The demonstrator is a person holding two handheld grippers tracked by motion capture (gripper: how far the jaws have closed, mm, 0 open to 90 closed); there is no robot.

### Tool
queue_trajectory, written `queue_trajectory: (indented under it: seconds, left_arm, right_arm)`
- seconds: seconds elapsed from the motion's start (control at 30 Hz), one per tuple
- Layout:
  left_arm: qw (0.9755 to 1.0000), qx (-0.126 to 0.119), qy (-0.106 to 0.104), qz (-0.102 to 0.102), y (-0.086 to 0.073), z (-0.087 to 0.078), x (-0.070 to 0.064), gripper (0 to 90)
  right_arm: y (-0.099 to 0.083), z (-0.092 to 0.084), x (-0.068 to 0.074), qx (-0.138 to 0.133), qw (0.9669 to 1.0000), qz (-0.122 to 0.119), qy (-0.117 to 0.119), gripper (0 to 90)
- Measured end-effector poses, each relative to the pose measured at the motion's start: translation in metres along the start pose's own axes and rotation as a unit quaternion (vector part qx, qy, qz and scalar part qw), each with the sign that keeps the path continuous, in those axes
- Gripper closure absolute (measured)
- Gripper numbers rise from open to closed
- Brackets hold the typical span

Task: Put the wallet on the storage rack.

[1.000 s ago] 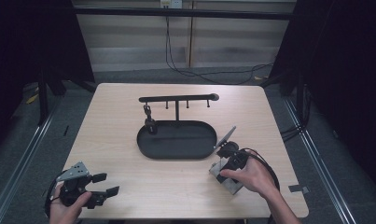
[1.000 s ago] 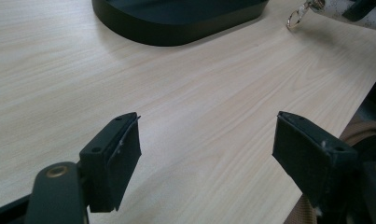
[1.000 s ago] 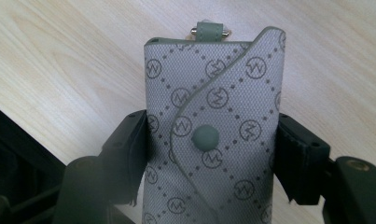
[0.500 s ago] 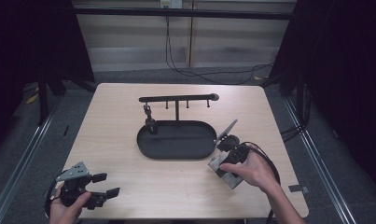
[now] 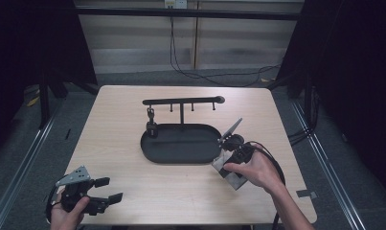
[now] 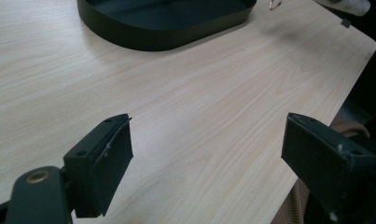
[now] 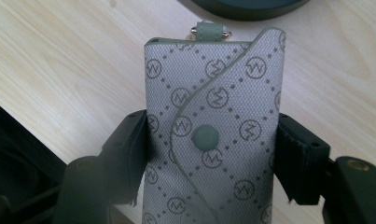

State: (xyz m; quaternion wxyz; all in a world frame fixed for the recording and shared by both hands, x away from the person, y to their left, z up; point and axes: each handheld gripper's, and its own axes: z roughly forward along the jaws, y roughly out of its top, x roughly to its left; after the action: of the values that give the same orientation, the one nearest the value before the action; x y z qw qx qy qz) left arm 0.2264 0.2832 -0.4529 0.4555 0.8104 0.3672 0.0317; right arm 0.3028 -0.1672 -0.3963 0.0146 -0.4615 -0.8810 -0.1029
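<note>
At the four o'clock side of the black oval tray [image 5: 181, 143], just off its rim on the pale wooden table [image 5: 133, 124], the right gripper [image 7: 211, 135] clamps a small grey key pouch [image 7: 213, 116], its two jaws pressed against the pouch's long edges level with the round snap button [image 7: 205, 137]. The pouch, printed with a repeated monogram and closed by a curved flap, looks light and soft-sided, likely to give a little under pressure yet textured enough not to slip; a squeeze across the flat body near the snap seems the safest hold. The metal ring fitting at its twelve o'clock end [image 7: 211, 31] is left free, pointing towards the tray, presumably for the hooks of the black hanger bar [image 5: 181, 101] that stands over the tray's far side. At seven o'clock on the table, near its front edge, the left gripper [image 5: 104, 190] rests in the person's hand, its jaws having just opened wide with nothing between them.
</note>
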Motion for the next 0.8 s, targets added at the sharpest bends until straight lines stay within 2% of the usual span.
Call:
queue_trajectory:
  seconds: [0.17, 0.23, 0.37, 0.57, 0.7, 0.8]
  left_arm:
    - [1.0000, 0.007, 0.003, 0.002, 0.000, 0.001, -0.001, 16.2]
    - [0.9998, 0.013, 0.011, 0.003, 0.000, 0.002, 0.000, 16.3]
    - [0.9998, 0.012, 0.012, 0.004, 0.000, 0.001, 0.000, 16.4]
    - [0.9997, 0.018, 0.012, 0.007, 0.000, 0.002, -0.001, 16.4]
    - [0.9994, 0.026, 0.022, 0.004, -0.001, 0.004, 0.000, 16.8]
    - [0.9995, 0.027, 0.018, 0.008, -0.001, 0.005, -0.001, 16.8]
  right_arm:
    - [0.007, -0.002, -0.002, -0.001, 1.0000, 0.001, 0.003, 33.9]
    - [0.010, -0.004, -0.003, -0.008, 0.9999, 0.004, 0.011, 33.9]
    - [0.017, -0.007, -0.005, -0.014, 0.9997, 0.008, 0.018, 33.9]
    - [0.025, -0.009, -0.005, -0.008, 0.9998, 0.006, 0.016, 33.9]
    - [0.032, -0.011, -0.004, -0.015, 0.9997, 0.007, 0.018, 33.9]
    - [0.036, -0.012, -0.006, -0.019, 0.9997, 0.010, 0.016, 33.9]
